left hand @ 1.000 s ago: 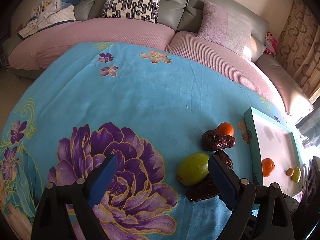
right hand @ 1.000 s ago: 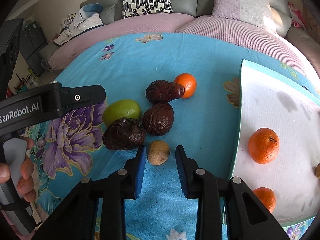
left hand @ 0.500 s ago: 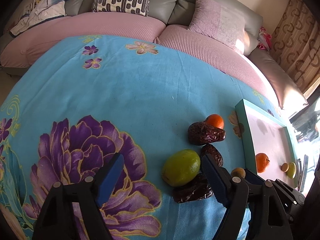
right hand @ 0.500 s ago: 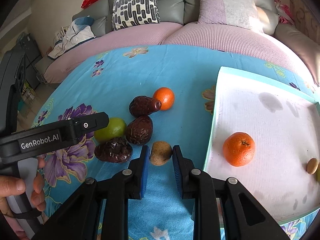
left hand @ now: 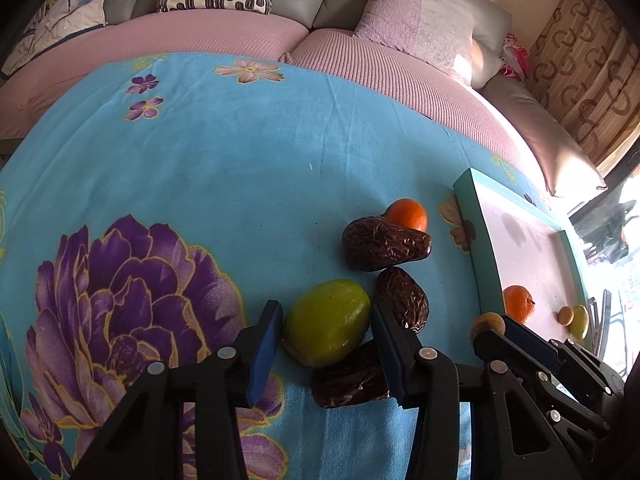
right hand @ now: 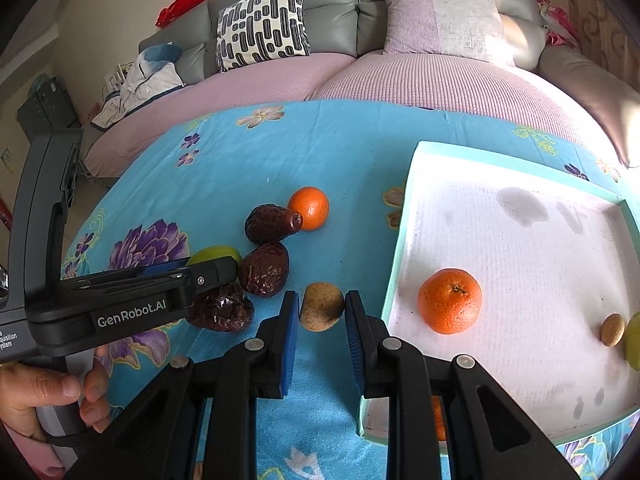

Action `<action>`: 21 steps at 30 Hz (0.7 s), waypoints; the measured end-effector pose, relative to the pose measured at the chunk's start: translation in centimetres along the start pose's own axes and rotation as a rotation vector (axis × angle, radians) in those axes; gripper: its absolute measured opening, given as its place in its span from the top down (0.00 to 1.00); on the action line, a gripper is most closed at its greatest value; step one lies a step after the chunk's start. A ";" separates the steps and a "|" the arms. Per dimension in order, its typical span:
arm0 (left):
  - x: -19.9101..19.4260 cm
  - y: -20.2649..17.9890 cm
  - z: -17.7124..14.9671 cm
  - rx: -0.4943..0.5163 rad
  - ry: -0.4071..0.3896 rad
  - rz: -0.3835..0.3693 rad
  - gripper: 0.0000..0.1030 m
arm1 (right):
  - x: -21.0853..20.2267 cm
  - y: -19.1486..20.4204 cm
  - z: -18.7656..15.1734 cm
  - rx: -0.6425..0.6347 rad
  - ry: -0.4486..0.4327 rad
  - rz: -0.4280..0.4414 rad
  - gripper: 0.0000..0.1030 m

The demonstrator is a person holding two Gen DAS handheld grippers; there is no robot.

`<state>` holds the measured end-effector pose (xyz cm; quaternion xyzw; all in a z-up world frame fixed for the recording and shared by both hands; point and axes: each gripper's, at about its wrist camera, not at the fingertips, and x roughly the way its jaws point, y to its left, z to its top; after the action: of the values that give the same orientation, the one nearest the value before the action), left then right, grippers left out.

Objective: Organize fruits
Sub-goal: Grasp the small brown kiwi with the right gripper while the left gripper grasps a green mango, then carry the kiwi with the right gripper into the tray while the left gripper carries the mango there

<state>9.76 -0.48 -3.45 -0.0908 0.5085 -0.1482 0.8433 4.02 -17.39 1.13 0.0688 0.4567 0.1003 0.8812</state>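
Fruit lies low in both frames: a round green lime (left hand: 327, 322) sits between the left gripper's (left hand: 326, 344) wide jaws, untouched by either, while the right gripper's (right hand: 322, 326) narrow jaws pinch a small tan fruit (right hand: 321, 306). Right of centre, a teal-rimmed white tray (right hand: 400, 240) holds an orange tangerine (right hand: 449, 300).
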 end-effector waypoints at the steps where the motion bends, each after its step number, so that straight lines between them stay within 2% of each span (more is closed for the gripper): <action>1: 0.0 0.0 0.0 0.002 -0.001 0.000 0.53 | 0.0 0.0 0.0 0.001 0.000 0.000 0.76; 5: -0.4 0.0 0.1 -0.001 -0.017 0.005 0.53 | -0.2 -0.1 0.0 0.004 -0.008 0.003 0.76; 7: -0.8 -0.1 0.1 0.003 -0.034 0.025 0.53 | -0.4 -0.1 0.1 0.006 -0.016 0.003 0.76; 17: -4.3 -1.2 0.8 0.033 -0.135 0.026 0.53 | -2.6 -1.5 0.4 0.046 -0.070 -0.010 0.76; 21: -4.9 -2.8 0.7 0.073 -0.151 0.008 0.53 | -3.7 -3.6 0.5 0.090 -0.087 -0.057 0.76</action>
<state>7.82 -1.37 1.84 -0.0688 0.4380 -0.1562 0.8826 2.77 -21.76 3.59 0.0997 0.4239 0.0515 0.8987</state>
